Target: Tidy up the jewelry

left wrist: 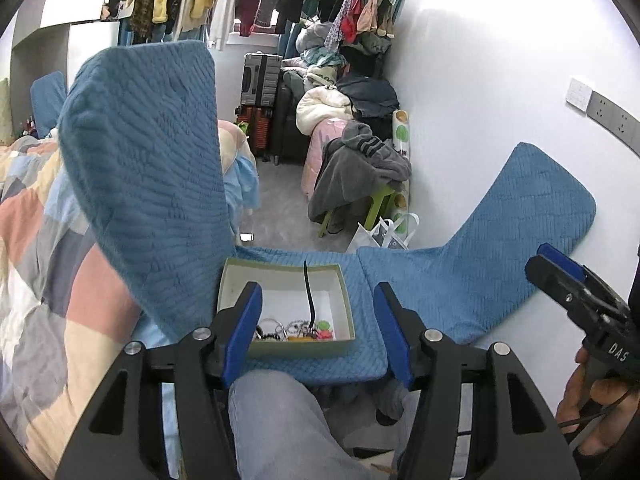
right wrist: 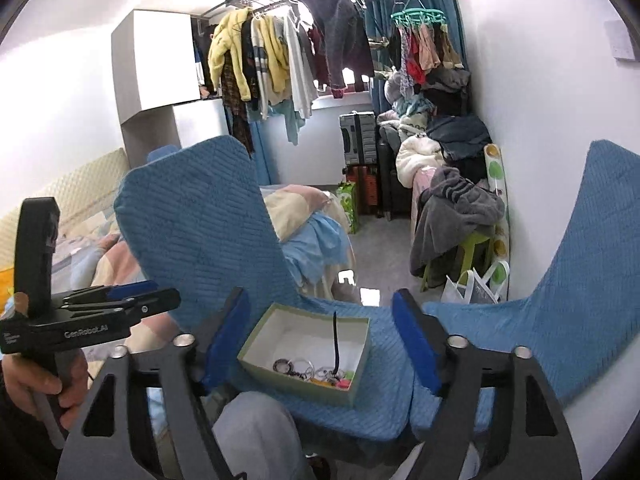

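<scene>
An open pale-green box [left wrist: 300, 348] [right wrist: 296, 384] sits on a blue padded chair seat [left wrist: 362, 312] [right wrist: 384, 360]. Jewelry [left wrist: 292, 330] [right wrist: 312, 372] lies along its near side: rings, chains and bright pink and green pieces. A black cord [left wrist: 308, 292] [right wrist: 335, 336] stands up out of the pile. My left gripper [left wrist: 317, 292] hovers above and short of the box, open with nothing between its blue fingers. My right gripper [right wrist: 319, 296] is likewise open and empty, back from the box. Each gripper shows at the edge of the other's view [left wrist: 560, 268] [right wrist: 132, 296].
The chair's blue backrest [left wrist: 148, 184] [right wrist: 200, 232] rises to the left, and a second blue chair [left wrist: 500, 248] [right wrist: 580, 260] stands on the right. A person's grey-trousered knee [left wrist: 276, 420] [right wrist: 256, 432] is below the box. A patchwork bed [left wrist: 40, 260] lies left; clothes piles and suitcases [right wrist: 360, 140] lie beyond.
</scene>
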Action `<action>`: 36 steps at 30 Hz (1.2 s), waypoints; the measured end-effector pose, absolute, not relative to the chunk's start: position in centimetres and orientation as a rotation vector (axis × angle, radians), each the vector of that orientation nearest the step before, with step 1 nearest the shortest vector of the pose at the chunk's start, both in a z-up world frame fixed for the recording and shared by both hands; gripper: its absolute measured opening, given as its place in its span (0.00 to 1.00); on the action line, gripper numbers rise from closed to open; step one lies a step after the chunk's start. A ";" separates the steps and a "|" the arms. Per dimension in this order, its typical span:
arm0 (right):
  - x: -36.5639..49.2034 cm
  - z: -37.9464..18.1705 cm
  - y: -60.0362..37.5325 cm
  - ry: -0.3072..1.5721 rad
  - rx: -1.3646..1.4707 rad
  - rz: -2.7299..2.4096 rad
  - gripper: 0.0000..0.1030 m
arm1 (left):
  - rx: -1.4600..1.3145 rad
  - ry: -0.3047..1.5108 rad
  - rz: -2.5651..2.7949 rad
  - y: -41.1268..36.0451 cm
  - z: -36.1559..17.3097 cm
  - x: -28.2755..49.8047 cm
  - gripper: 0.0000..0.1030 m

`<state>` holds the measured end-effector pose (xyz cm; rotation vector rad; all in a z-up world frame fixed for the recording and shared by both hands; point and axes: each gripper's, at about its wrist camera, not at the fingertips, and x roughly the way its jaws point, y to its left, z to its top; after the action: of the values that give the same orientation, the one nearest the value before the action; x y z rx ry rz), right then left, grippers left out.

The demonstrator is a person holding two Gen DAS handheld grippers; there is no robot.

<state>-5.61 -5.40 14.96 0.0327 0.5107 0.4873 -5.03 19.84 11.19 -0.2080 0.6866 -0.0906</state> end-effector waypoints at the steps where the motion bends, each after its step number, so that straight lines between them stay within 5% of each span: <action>1: -6.0 14.7 -5.3 0.516 0.028 0.483 0.76 | -0.206 0.685 -0.090 19.8 11.0 -5.5 0.57; 7: -7.9 12.3 -4.9 0.569 0.010 0.451 0.85 | -0.195 0.694 -0.082 19.9 10.0 -7.1 0.57; 25: -9.4 8.6 -4.2 0.641 0.002 0.378 0.88 | -0.202 0.745 -0.064 19.9 6.7 -7.5 0.57; 36: -9.5 8.5 -4.3 0.644 0.016 0.353 0.92 | -0.195 0.742 -0.033 20.4 6.6 -7.9 0.75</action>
<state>-9.46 -4.27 8.47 0.0157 0.6438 0.3528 -7.86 20.36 6.56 -0.1947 0.7419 -0.0331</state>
